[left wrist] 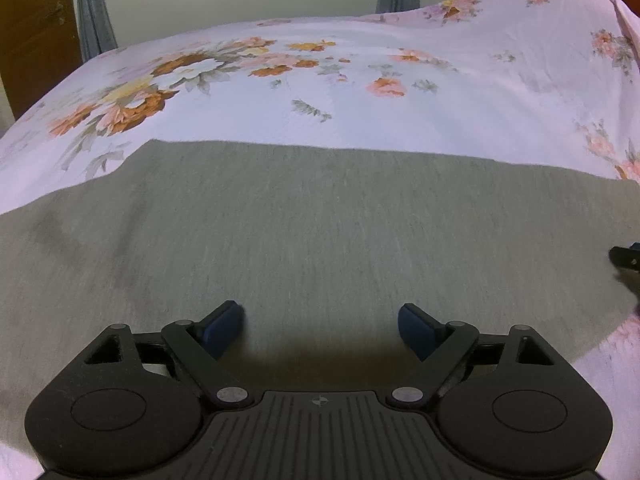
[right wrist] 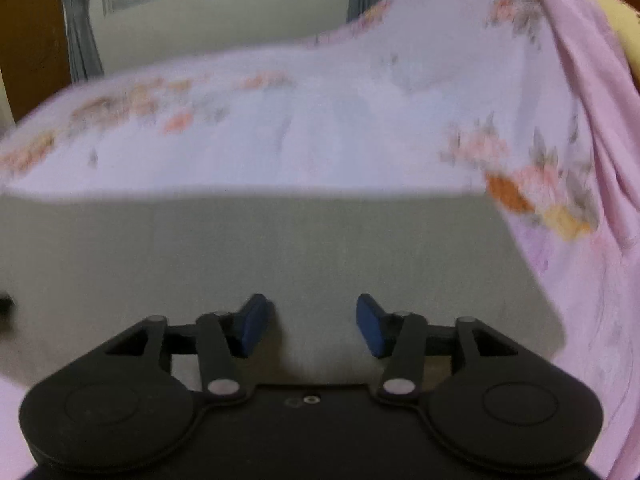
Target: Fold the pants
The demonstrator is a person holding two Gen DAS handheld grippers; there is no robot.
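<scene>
Grey cloth: the pants [left wrist: 320, 232] are spread flat on the bed [left wrist: 360, 92], over a floral sheet.
Left gripper [left wrist: 321, 330]: jaws held apart above the pants, nothing gripped.
Right gripper [right wrist: 312, 326]: jaws also apart, empty, near the right edge of the cloth.
Advice: both near corners should be pinched together and lifted evenly, so that the fold is kept straight.

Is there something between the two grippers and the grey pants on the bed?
Nothing visible. The pants lie flat on the floral bedsheet, directly under the open left gripper and open right gripper.
</scene>
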